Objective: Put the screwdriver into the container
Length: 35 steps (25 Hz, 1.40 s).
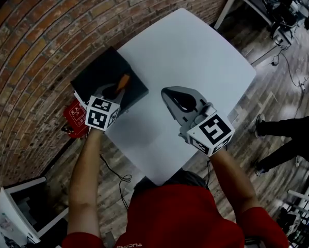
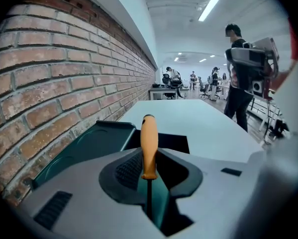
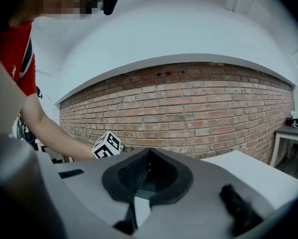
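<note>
The left gripper (image 1: pixel 117 90) is clenched on the screwdriver (image 1: pixel 123 81). The left gripper view shows this best: the dark shaft runs down between the two jaws, and the orange handle stands up past their tips. Beyond the handle lies the open, dark container (image 2: pixel 91 144), one corner of it just under the tool. The head view gives the layout from above. The container sits on the white table (image 1: pixel 195 50) at its edge nearest the brick wall (image 1: pixel 41 45), and the orange handle hangs over the container's near side. Neither view settles whether the tool touches the container.

The right gripper (image 1: pixel 166 93) hovers over the middle of the table, well apart from the container. Its own view shows the jaw tips meeting, with nothing between them, and it looks across at the wall. The person's bare left arm and the left gripper's marker cube sit at that view's left.

Only the head view shows a red object (image 1: pixel 74 119) on the floor below the table edge. Only the left gripper view shows the office beyond, with a standing person (image 2: pixel 237 83) in dark clothes.
</note>
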Each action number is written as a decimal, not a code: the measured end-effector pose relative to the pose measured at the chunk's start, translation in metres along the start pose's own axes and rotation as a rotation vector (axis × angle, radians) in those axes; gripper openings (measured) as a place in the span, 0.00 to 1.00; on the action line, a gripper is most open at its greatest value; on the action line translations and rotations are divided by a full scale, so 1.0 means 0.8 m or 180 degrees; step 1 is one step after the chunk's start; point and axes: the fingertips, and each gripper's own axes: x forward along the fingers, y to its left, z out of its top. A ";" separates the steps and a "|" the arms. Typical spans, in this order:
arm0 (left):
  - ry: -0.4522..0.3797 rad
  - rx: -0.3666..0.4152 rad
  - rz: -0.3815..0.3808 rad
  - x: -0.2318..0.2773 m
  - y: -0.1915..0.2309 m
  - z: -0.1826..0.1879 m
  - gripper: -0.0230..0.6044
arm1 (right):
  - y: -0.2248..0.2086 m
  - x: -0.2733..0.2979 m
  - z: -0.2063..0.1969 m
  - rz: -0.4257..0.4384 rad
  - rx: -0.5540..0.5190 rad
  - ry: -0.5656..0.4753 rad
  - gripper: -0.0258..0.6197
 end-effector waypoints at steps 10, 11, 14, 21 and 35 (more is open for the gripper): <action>0.0366 -0.0025 -0.0085 0.027 0.007 -0.023 0.19 | -0.006 0.035 -0.014 0.0031 0.0008 0.0121 0.09; 0.0411 -0.0039 -0.0096 0.028 0.008 -0.026 0.19 | -0.006 0.040 -0.015 0.0038 0.0016 0.0131 0.09; 0.0538 -0.0065 -0.0130 0.032 0.011 -0.036 0.19 | -0.005 0.057 -0.018 0.0069 0.0031 0.0166 0.09; 0.0812 -0.0071 -0.0235 0.046 0.011 -0.050 0.19 | -0.001 0.074 -0.024 0.0152 0.0063 0.0205 0.09; 0.1098 -0.0003 -0.0301 0.063 0.004 -0.069 0.20 | -0.010 0.069 -0.033 0.0140 0.0108 0.0223 0.09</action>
